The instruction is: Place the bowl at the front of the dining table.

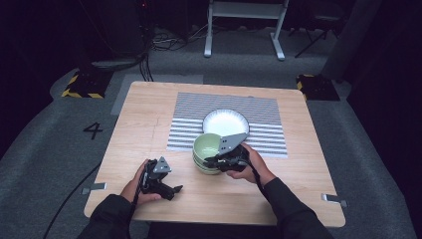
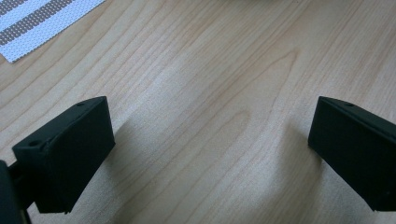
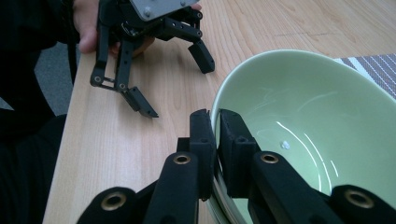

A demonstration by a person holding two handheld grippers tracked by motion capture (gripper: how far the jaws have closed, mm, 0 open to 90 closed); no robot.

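Note:
A pale green bowl (image 1: 208,145) tops a short stack of bowls at the front edge of the striped placemat (image 1: 199,107). My right gripper (image 1: 209,162) is shut on the near rim of that bowl (image 3: 303,116); in the right gripper view (image 3: 215,122) one jaw is inside the rim and one outside. Another rim shows just beneath it. A white plate (image 1: 225,122) lies on the placemat behind the bowls. My left gripper (image 1: 174,191) rests low over bare wood at the front left, open (image 2: 210,149), with nothing between its jaws. It also appears in the right gripper view (image 3: 175,86).
The wooden table (image 1: 144,124) has a corner of the placemat (image 2: 32,23) near my left gripper. Its front edge (image 3: 60,154) runs close to both hands. A white metal frame (image 1: 244,25) stands on the floor beyond the table.

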